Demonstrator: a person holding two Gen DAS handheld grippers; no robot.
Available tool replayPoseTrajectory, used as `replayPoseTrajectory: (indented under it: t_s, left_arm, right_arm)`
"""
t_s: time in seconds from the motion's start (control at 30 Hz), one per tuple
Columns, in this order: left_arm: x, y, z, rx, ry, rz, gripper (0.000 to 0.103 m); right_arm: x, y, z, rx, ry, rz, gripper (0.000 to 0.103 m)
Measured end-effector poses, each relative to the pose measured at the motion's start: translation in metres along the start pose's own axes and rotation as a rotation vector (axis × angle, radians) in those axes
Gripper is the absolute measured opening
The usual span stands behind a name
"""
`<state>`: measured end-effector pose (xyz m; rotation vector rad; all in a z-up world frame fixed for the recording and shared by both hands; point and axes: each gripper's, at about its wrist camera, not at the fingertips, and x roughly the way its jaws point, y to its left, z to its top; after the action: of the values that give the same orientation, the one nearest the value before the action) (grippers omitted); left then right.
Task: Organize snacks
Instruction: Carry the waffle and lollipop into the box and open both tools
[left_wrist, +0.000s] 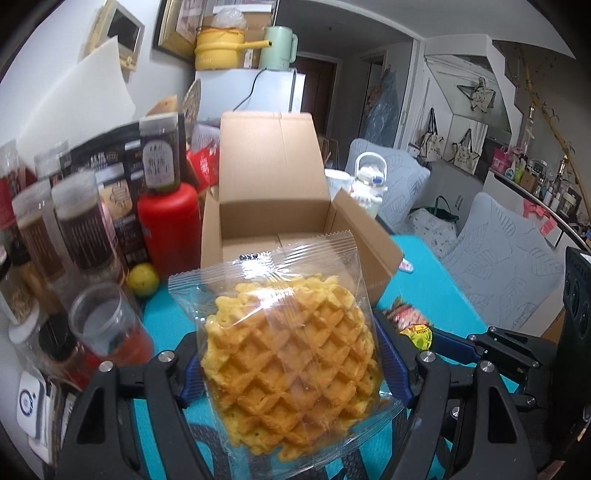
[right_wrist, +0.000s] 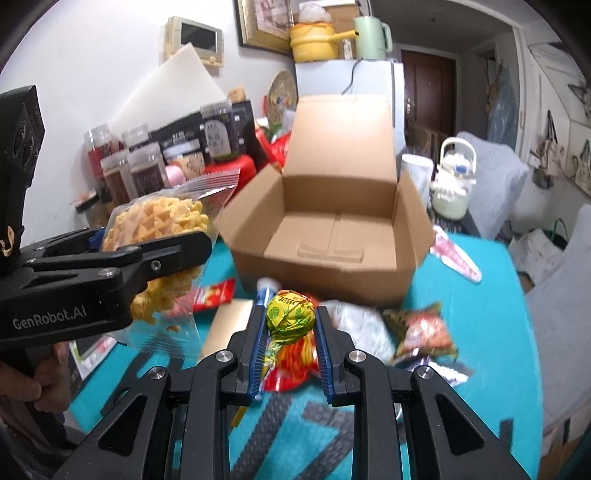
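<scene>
My left gripper is shut on a clear bag with a golden waffle in it, held above the teal table in front of the open cardboard box. In the right wrist view that waffle bag hangs at the left in the left gripper. My right gripper is shut on a round candy in a green and yellow wrapper, just short of the empty cardboard box. The same wrapped candy shows at the right of the left wrist view.
Jars, a red bottle and a lime crowd the table's left. Loose snack packets and a red packet lie on the teal cloth before the box. A small white kettle stands behind it. A hand grips the left tool.
</scene>
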<state>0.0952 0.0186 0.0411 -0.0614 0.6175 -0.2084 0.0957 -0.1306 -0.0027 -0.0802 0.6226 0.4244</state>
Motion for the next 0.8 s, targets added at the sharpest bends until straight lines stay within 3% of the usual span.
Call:
replayPoseTrajectory:
  t_s: [0.4, 0.8]
  left_arm:
    - [0.012, 0.004, 0.048, 0.002, -0.071, -0.029, 0.077]
    - [0.055, 0.017, 0.095, -0.001, -0.093, -0.036, 0.077]
  right_arm:
    - [0.002, -0.010, 0.061, -0.056, -0.082, -0.002, 0.025]
    - [0.034, -0.034, 0.110, -0.050, -0.118, -0.028, 0.025]
